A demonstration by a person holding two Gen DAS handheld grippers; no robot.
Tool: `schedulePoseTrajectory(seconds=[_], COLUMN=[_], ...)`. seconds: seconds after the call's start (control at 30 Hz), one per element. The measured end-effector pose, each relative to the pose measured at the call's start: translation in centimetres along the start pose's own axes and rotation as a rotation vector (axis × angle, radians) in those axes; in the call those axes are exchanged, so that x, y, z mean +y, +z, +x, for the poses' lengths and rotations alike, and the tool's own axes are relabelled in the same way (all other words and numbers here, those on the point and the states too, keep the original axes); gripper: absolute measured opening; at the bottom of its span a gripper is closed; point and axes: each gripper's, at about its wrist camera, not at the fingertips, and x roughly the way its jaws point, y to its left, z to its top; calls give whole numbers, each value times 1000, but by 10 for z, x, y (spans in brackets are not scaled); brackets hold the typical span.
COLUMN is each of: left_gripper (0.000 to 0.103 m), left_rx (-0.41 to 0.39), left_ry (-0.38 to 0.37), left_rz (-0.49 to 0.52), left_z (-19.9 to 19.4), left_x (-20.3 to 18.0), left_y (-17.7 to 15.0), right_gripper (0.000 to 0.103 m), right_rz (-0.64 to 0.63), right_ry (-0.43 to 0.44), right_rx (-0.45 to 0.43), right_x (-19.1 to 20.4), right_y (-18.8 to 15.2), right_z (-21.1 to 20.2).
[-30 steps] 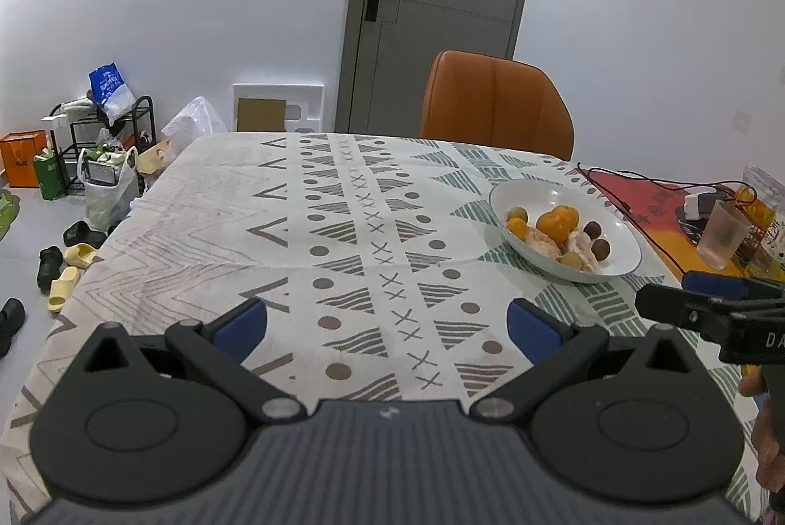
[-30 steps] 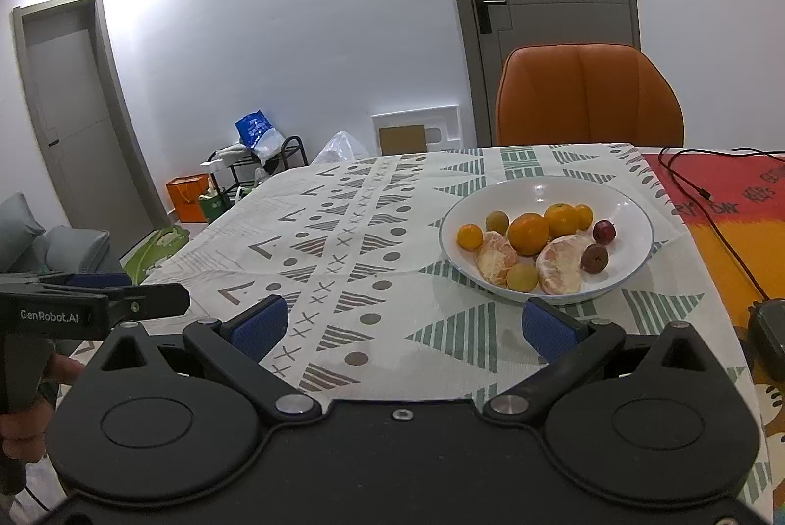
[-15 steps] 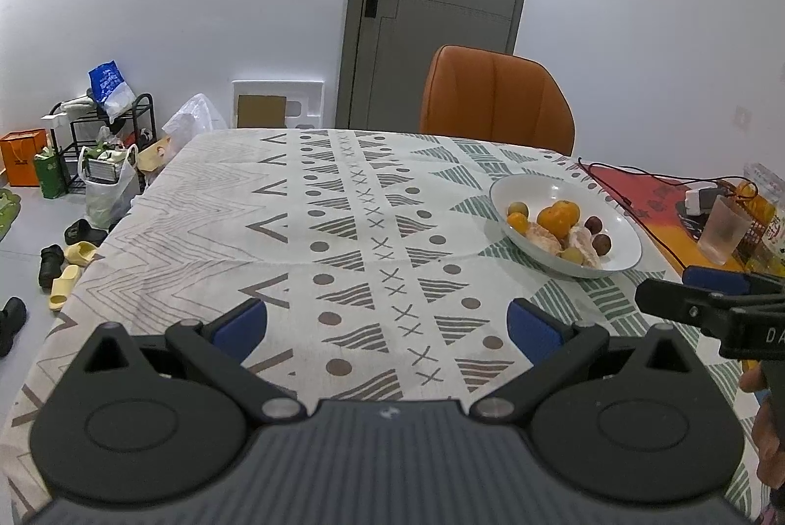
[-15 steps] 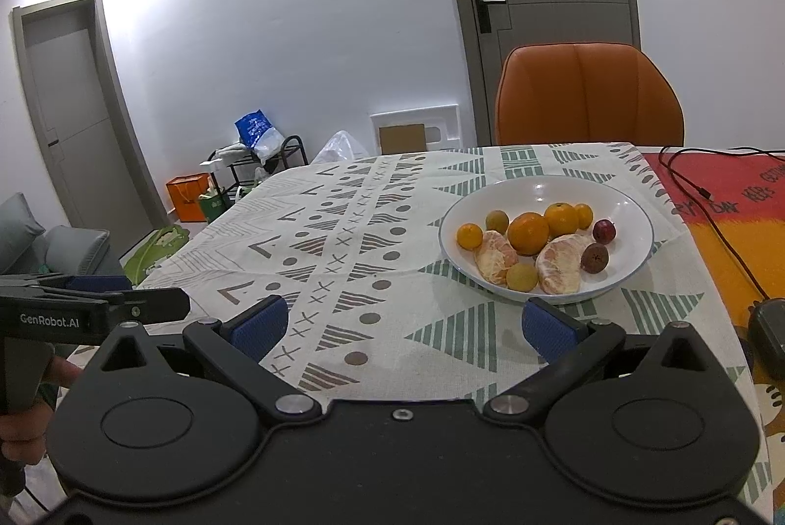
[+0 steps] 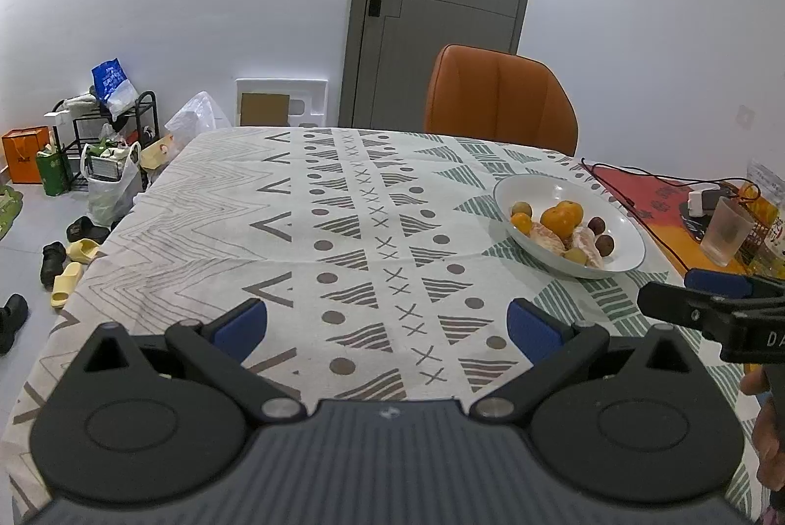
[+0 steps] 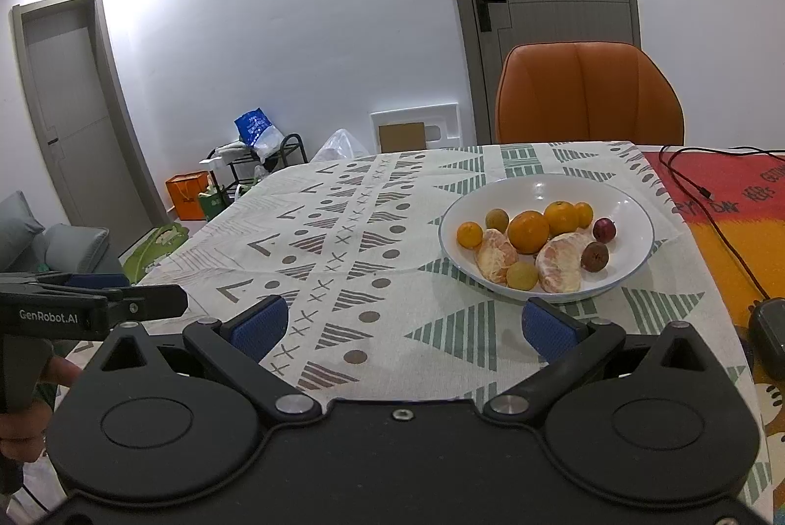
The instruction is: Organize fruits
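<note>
— Right gripper (image 6: 400,321) gapes wide, empty; the left gripper (image 5: 387,324) too. Bowl (image 6: 633,201) of fruit sits toward the table's right edge.

— Peeled orange (image 6: 557,262) looks soft, I'd guess; pinch the firm tangerine (image 6: 527,230) across its middle.

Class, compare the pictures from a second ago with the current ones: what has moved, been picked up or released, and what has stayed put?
The left tool has drifted slightly, so the bowl sits a little higher in its view. Nothing was grasped or released. Both tools remain open and empty; the right tool and the fruit are unchanged.
</note>
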Motion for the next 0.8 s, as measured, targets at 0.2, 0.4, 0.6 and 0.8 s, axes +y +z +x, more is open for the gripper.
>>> schedulePoseTrajectory(seconds=[0.2,0.4,0.6,0.8], left_gripper=[103,103,103,103], left_rx=[2,4,5,5], left_ry=[1,0,0,0], left_rz=[-4,-4,-5,-5], left_z=[0,1,1,1], left_x=[1,1,1,1], left_y=[0,-1,-1,-1], right_gripper=[103,103,103,103], right_rz=[2,2,2,3], right_ry=[0,0,-2,-2], right_rx=[2,4,6,7], right_x=[-1,-1,-2,-1], right_y=[-1,-1,-3,-2], right_z=[0,0,1,1])
